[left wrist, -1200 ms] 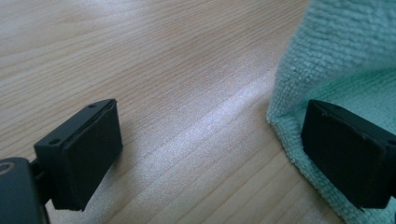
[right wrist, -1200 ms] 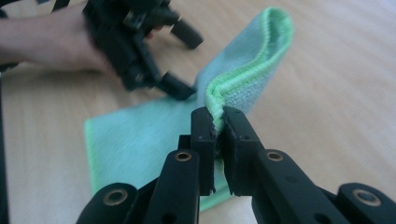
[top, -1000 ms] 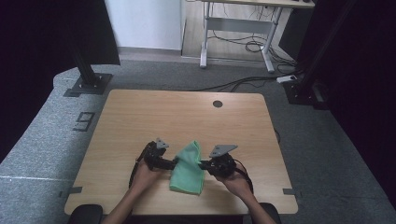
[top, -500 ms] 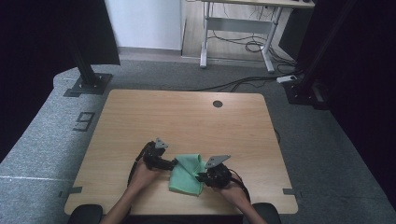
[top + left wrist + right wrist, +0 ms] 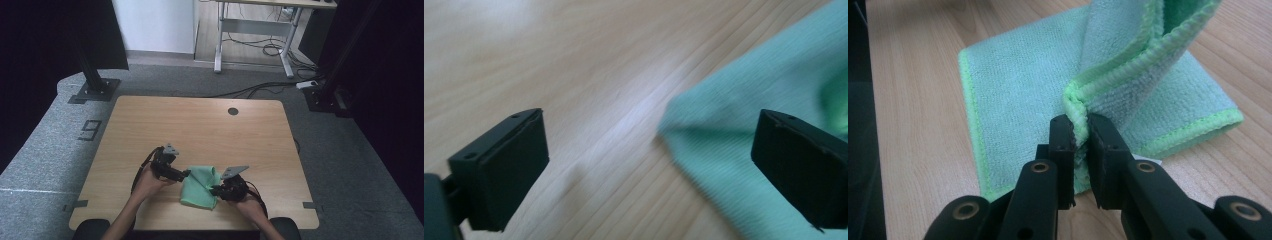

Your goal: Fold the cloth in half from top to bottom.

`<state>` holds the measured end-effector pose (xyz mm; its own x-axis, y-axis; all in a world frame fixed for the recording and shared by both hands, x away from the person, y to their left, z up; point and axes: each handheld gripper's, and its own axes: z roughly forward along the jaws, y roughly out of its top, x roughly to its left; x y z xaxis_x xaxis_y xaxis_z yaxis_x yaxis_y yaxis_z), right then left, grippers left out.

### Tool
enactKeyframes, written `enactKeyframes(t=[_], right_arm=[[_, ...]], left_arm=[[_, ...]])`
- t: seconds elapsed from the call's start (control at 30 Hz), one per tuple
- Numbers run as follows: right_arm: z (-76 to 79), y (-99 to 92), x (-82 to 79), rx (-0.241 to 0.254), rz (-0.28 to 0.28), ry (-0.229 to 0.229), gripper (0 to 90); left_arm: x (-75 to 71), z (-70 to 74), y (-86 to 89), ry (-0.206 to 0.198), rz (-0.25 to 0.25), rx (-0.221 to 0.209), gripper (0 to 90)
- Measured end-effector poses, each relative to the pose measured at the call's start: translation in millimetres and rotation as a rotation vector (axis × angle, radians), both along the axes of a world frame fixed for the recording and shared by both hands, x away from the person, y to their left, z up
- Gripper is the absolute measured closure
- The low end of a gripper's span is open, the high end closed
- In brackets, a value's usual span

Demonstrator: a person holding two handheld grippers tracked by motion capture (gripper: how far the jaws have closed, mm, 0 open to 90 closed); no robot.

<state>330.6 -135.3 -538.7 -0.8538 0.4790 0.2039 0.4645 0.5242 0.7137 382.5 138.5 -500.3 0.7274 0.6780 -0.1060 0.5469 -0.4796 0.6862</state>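
A green microfibre cloth (image 5: 196, 194) lies folded on the wooden table (image 5: 200, 125) near its front edge. My right gripper (image 5: 214, 190) comes in from the cloth's right side. In the right gripper view its jaws (image 5: 1082, 131) are shut on a raised, doubled hem of the cloth (image 5: 1023, 75), which stands up from the flat layer. My left gripper (image 5: 186, 173) hovers at the cloth's far left corner. In the left gripper view it (image 5: 649, 145) is wide open, with bare wood and the cloth's corner (image 5: 734, 100) beneath it and nothing gripped.
A round cable hole (image 5: 233, 111) sits near the table's far edge. Black stand bases rest on the grey floor at the back left (image 5: 95, 91) and back right (image 5: 325, 97). A desk frame with cables (image 5: 255, 35) stands beyond.
The cloth's far part has come down toward the near edge with my right gripper, so the cloth looks shorter. My left gripper has lifted slightly at the cloth's left corner.
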Motion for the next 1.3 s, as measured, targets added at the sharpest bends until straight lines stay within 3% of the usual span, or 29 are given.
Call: enactKeyframes(t=[0.1, 0.37, 0.63, 0.7, 0.77, 0.87, 0.97, 1.3], right_arm=[[-0.6, -0.6, 0.1, 0.010, -0.005, 0.008, 79.5], [-1.5, -1.7, 0.3, 0.025, -0.015, 0.018, 78.2], [-2.1, -3.1, -0.1, 0.035, -0.021, 0.027, 76.5], [-2.1, -4.0, -0.1, 0.034, -0.024, 0.030, 75.9], [-2.4, -4.7, 0.1, 0.033, -0.026, 0.027, 75.4], [-3.0, -5.9, 0.1, 0.029, -0.034, 0.032, 74.5], [-3.0, -5.7, -0.1, 0.028, -0.034, 0.027, 74.5], [1.3, -4.2, -4.5, 0.020, -0.022, -0.011, 64.7]], left_arm=[[-0.8, 12.1, -7.2, -0.017, -0.041, -0.020, 15.2], [3.8, 40.1, -42.6, -0.023, -0.133, -0.038, 26.9], [5.7, 46.2, -80.1, 0.010, -0.228, -0.027, 35.0], [4.9, 44.1, -85.4, 0.025, -0.247, -0.008, 45.6], [4.9, 41.6, -87.9, 0.044, -0.262, 0.016, 50.5], [5.6, 38.5, -87.4, 0.082, -0.272, 0.045, 70.5], [4.7, 39.3, -84.4, 0.081, -0.276, 0.062, 82.7], [-14.5, 45.8, -59.4, 0.060, -0.264, 0.049, 85.2]])
